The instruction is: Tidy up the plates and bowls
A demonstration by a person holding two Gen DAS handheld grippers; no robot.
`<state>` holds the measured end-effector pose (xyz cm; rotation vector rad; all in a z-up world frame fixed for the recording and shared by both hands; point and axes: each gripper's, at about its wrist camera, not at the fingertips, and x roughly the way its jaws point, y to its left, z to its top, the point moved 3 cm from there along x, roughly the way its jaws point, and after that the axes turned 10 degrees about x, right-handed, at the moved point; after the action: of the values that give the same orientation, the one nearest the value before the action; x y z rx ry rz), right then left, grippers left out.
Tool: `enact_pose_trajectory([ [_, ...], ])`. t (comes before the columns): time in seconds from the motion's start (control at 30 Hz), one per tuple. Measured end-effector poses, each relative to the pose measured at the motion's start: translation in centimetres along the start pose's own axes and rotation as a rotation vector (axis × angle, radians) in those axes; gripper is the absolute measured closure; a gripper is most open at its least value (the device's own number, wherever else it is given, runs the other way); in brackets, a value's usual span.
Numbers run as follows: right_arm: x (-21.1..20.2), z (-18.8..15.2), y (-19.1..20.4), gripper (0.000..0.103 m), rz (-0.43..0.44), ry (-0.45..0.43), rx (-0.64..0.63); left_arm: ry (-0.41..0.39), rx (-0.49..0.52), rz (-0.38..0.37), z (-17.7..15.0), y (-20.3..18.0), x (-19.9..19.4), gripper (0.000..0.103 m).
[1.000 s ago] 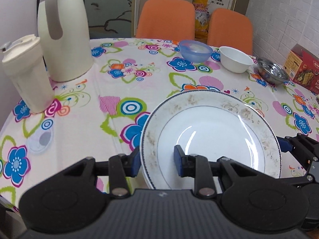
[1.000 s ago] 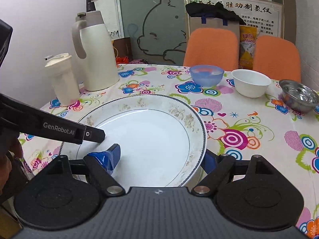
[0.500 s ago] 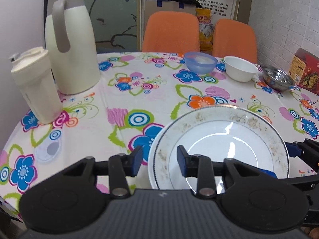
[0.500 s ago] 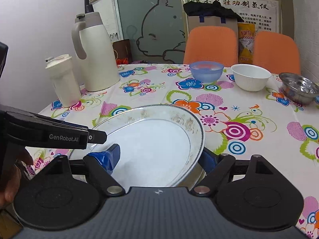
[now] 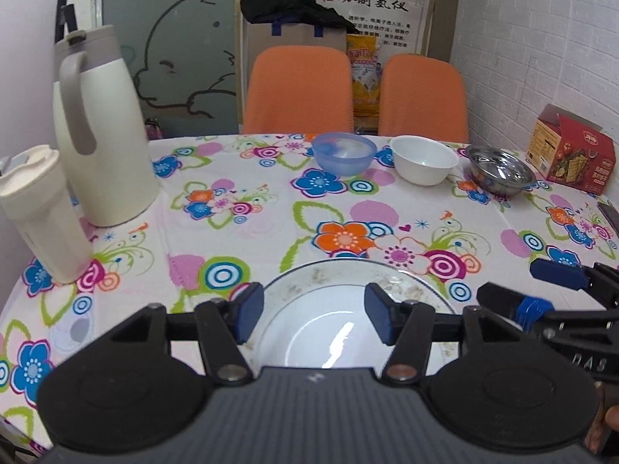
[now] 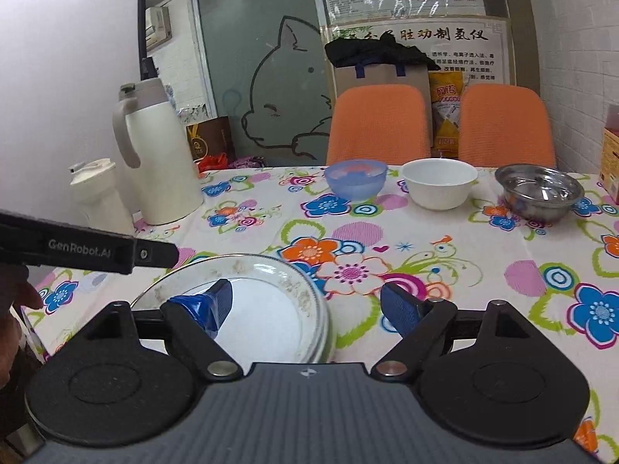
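A white plate (image 5: 329, 309) with a speckled rim lies on the flowered tablecloth at the near edge; it also shows in the right wrist view (image 6: 267, 309). My left gripper (image 5: 315, 311) is open above the plate, gripping nothing. My right gripper (image 6: 305, 305) is open, its left finger over the plate and its right finger beyond the rim. At the far side stand a blue bowl (image 5: 344, 153), a white bowl (image 5: 424, 159) and a steel bowl (image 5: 499, 169).
A cream thermos jug (image 5: 98, 131) and a cream tumbler (image 5: 42, 214) stand at the left. A red box (image 5: 572, 154) sits at the far right. Two orange chairs (image 5: 300, 89) stand behind the table. The wall is close on the right.
Both grippers have opened wider and pulled back toward the near edge. The plate has gone from tilted and raised to lying flat on the table.
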<state>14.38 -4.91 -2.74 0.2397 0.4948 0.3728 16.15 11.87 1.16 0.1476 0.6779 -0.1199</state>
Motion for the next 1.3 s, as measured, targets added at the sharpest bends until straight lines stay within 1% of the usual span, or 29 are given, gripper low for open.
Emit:
enact_pose_trajectory([
  [0.13, -0.8, 1.6, -5.3, 0.032, -0.093, -0.009, 0.039, 0.026, 0.02, -0.087, 1.7, -2.5, 1.8, 0.04],
  [0.3, -1.7, 3.9, -12.5, 0.032, -0.222, -0.03, 0.087, 0.055, 0.041, -0.233, 6.0, -6.8, 5.2, 0.04],
  [0.37, -1.9, 4.8, -15.3, 0.032, -0.264, -0.039, 0.109, 0.049, 0.067, -0.261, 8.3, -8.6, 6.8, 0.04],
  [0.43, -1.9, 5.7, -17.6, 0.032, -0.285, -0.047, 0.131, 0.039, 0.089, -0.276, 10.8, -10.2, 8.5, 0.039],
  [0.57, -0.8, 7.8, -21.6, 0.032, -0.302, -0.053, 0.169, 0.014, 0.141, -0.301, 16.5, -13.5, 12.3, 0.038],
  [0.67, 0.4, 9.4, -23.9, 0.032, -0.304, -0.055, 0.18, 0.009, 0.165, -0.328, 20.1, -15.6, 15.5, 0.037],
  [0.77, 2.1, 11.1, -25.9, 0.032, -0.289, -0.045, 0.195, 0.032, 0.173, -0.321, 22.5, -17.1, 19.2, 0.037],
  [0.87, 4.0, 12.1, -27.3, 0.032, -0.283, -0.027, 0.205, 0.064, 0.207, -0.316, 23.9, -18.7, 22.5, 0.037],
  [0.93, 5.2, 12.6, -28.0, 0.032, -0.266, -0.016, 0.209, 0.082, 0.229, -0.293, 24.5, -19.6, 24.5, 0.037],
  [1.07, 7.7, 13.4, -29.3, 0.032, -0.254, 0.014, 0.224, 0.143, 0.247, -0.264, 24.9, -20.5, 28.4, 0.037],
  [1.2, 10.1, 14.0, -30.1, 0.032, -0.257, 0.047, 0.198, 0.164, 0.288, -0.223, 25.0, -21.5, 31.0, 0.037],
  [1.3, 12.1, 14.2, -30.6, 0.032, -0.286, 0.087, 0.159, 0.183, 0.326, -0.191, 24.6, -22.4, 32.4, 0.037],
])
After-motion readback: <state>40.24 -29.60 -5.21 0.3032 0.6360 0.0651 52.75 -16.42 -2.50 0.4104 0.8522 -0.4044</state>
